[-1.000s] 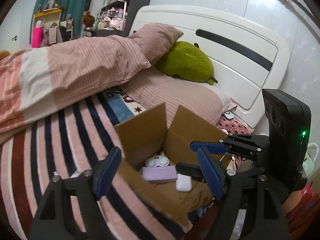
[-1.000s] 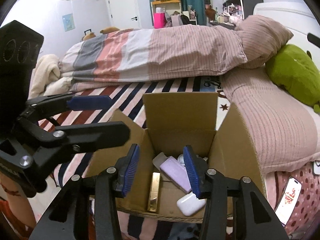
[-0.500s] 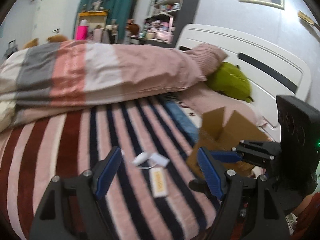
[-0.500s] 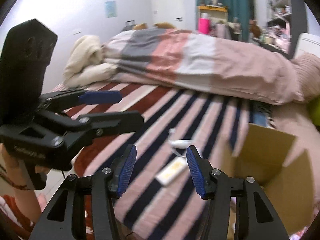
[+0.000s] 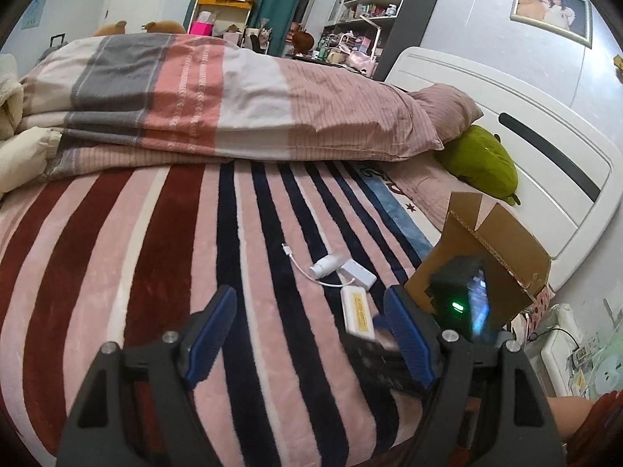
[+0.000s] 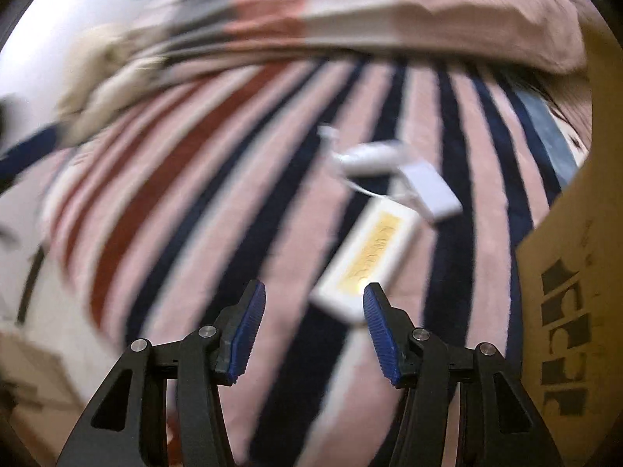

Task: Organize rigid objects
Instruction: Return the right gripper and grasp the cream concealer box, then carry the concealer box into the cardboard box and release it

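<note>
Lower left, left wrist view: left gripper (image 5: 307, 325), blue pads well apart, nothing between them; only striped blanket (image 5: 128, 257) shows in the gap.
Upper left, left wrist view: folded duvet (image 5: 218, 97) across the far side of the bed; cream blanket (image 5: 11, 124) at the frame edge.
Centre, left wrist view: white bottle (image 5: 326, 265) lying on its side on the blanket, a thin white cable (image 5: 300, 268) running under it.
Centre right, left wrist view: white adapter (image 5: 358, 273) just beside the bottle; flat white case (image 5: 358, 311) with a yellow label lying just below it, near the gripper's right pad.
Right, left wrist view: right gripper body, blurred, green light lit, in front of the cardboard box (image 5: 502, 257). The box stands open at the bed's edge, flaps up. Green plush (image 5: 481, 163) and white headboard (image 5: 545, 148) behind it.
Lower centre, right wrist view: right gripper (image 6: 314, 329), jaws parted and just been opening; nothing clamped. The case (image 6: 368, 260) lies on the blanket (image 6: 194, 194) with its near end showing between the pads; contact cannot be told, frame blurred.
Centre, right wrist view: bottle (image 6: 370, 157) and adapter (image 6: 430, 190) beyond the case, cable looping between them.
Right edge, right wrist view: box wall (image 6: 572, 272) with dark printed marks, beside the case, apart from it.
</note>
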`<state>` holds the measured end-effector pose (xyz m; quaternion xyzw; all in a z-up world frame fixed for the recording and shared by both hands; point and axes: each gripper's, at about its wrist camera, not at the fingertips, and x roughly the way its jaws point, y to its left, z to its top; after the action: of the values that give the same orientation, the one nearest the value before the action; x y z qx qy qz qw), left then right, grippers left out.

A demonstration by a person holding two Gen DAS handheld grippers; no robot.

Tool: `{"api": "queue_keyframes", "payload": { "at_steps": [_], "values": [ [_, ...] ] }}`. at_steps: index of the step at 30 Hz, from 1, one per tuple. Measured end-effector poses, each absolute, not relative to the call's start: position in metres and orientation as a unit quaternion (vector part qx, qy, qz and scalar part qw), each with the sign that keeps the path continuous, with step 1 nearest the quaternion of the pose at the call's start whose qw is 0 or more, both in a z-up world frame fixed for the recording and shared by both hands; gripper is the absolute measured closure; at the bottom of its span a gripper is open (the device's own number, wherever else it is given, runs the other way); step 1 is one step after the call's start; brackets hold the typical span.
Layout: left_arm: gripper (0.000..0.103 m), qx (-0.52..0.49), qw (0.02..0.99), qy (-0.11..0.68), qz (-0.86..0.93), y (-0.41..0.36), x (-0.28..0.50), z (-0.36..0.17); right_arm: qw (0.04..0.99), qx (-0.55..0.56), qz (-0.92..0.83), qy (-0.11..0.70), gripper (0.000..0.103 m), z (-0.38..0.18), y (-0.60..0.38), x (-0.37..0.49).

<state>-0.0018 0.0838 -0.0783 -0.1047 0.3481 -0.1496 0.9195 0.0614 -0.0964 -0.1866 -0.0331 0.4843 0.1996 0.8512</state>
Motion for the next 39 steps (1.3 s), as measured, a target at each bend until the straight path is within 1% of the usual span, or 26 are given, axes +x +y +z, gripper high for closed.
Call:
{"api": "queue_keyframes", "payload": {
  "at_steps": [4, 6, 9, 11, 15, 20, 25, 26, 27, 28, 30, 32, 36, 39],
  "values": [
    [0.028, -0.102, 0.921, 0.348, -0.145, 0.084, -0.004, -0.077, 0.868, -0.009, 0.161, 0.470, 0.052, -0.199, -0.098, 0.081],
    [0.028, -0.102, 0.921, 0.348, -0.146, 0.084, -0.005, -0.077, 0.873, -0.018, 0.142, 0.466, 0.066, -0.203, -0.097, 0.086],
    [0.028, -0.100, 0.919, 0.351, -0.147, 0.084, -0.004, -0.079, 0.878, -0.050, 0.153, 0.450, 0.070, -0.202, -0.090, 0.080],
    [0.028, -0.103, 0.918, 0.356, -0.146, 0.082, -0.001, -0.080, 0.879, -0.071, 0.175, 0.438, 0.071, -0.198, -0.086, 0.070],
    [0.028, -0.102, 0.913, 0.364, -0.156, 0.075, 0.004, -0.081, 0.884, -0.079, 0.207, 0.413, 0.071, -0.179, -0.089, 0.056],
    [0.028, -0.112, 0.906, 0.365, -0.182, 0.062, 0.010, -0.076, 0.889, -0.078, 0.261, 0.368, 0.071, -0.132, -0.092, 0.037],
    [0.028, -0.123, 0.896, 0.355, -0.238, 0.036, 0.019, -0.057, 0.889, -0.079, 0.326, 0.312, 0.071, -0.078, -0.100, 0.013],
    [0.031, -0.126, 0.893, 0.351, -0.251, 0.028, 0.022, -0.052, 0.889, -0.080, 0.334, 0.303, 0.071, -0.070, -0.102, 0.009],
    [0.039, -0.128, 0.890, 0.349, -0.264, 0.021, 0.024, -0.047, 0.889, -0.080, 0.339, 0.295, 0.071, -0.062, -0.103, 0.006],
    [0.043, -0.129, 0.887, 0.347, -0.276, 0.014, 0.027, -0.042, 0.891, -0.078, 0.342, 0.288, 0.071, -0.054, -0.108, 0.003],
    [0.055, -0.131, 0.881, 0.342, -0.300, -0.002, 0.032, -0.033, 0.896, -0.070, 0.341, 0.276, 0.071, -0.041, -0.123, 0.000],
    [0.061, -0.121, 0.878, 0.339, -0.317, -0.021, 0.037, -0.024, 0.901, -0.063, 0.334, 0.271, 0.071, -0.035, -0.138, 0.000],
    [0.069, -0.086, 0.873, 0.341, -0.338, -0.066, 0.050, -0.014, 0.912, -0.056, 0.312, 0.260, 0.071, -0.028, -0.171, 0.005],
    [0.069, -0.069, 0.866, 0.350, -0.350, -0.098, 0.061, -0.013, 0.918, -0.043, 0.292, 0.265, 0.071, -0.028, -0.200, 0.014]
  ]
}}
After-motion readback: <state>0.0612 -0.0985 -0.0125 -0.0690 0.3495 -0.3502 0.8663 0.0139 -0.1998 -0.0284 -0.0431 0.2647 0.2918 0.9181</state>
